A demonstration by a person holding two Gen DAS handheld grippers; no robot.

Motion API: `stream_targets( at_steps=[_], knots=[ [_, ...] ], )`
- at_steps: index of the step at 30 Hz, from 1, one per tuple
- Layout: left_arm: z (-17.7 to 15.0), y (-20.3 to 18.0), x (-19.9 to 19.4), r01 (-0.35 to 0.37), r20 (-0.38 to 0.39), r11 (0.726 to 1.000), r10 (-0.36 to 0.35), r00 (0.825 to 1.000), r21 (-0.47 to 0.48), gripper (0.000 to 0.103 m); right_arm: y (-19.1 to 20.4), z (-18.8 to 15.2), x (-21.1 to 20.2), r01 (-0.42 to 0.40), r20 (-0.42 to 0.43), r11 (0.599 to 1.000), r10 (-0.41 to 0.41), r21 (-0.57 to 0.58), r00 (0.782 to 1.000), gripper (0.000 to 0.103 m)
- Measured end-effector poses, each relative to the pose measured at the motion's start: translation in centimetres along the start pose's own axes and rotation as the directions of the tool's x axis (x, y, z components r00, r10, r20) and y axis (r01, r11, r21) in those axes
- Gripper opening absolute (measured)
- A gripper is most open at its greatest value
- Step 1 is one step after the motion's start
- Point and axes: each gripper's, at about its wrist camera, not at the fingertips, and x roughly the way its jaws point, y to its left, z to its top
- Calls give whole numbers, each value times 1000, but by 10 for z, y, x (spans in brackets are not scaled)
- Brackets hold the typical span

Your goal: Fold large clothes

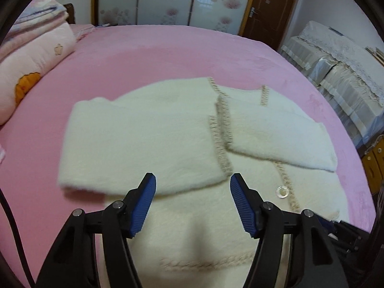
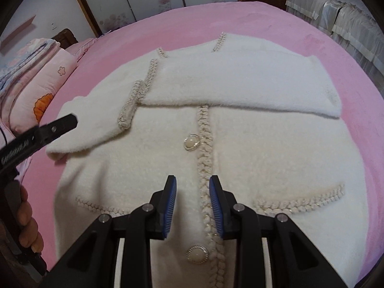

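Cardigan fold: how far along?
Done: both sleeves of the cardigan lie folded across its chest on the pink bed. In hand: nothing; the left tool is open above the fabric, and the right tool hovers over the button placket, jaws partly apart, gripping nothing. Left: the body is still full length with the hem unfolded, so the lengthwise fold remains.

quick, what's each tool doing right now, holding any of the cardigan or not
Left tool: open, holding nothing, above the white cardigan.
Right tool: open with a narrow gap, holding nothing, over the cardigan's braided front edge.
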Motion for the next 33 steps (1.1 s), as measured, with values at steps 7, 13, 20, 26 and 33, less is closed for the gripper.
stream_targets(
  at_steps=[7, 13, 20, 26, 33],
  knots=[
    [-34, 52, -11, -161, -15, 982, 160, 987, -100, 67, 40, 22, 21, -119, -22, 992, 118, -32, 993, 43],
    [-55, 90, -5, -224, -63, 958, 216, 974, -182, 67, 69, 53, 57, -197, -71, 980, 194, -27, 978, 43],
    [-61, 117, 1, -227, -92, 934, 209, 974, -276, 67, 88, 77, 105, -215, -122, 976, 216, 14, 969, 43],
    [-67, 124, 5, -237, -115, 924, 212, 971, -300, 67, 139, 85, 103, -160, -80, 966, 147, -202, 986, 16],
    [-68, 115, 2, -236, -111, 926, 212, 971, -293, 67, 161, 136, -5, -79, 293, 933, 190, -352, 937, 15]
  ],
)
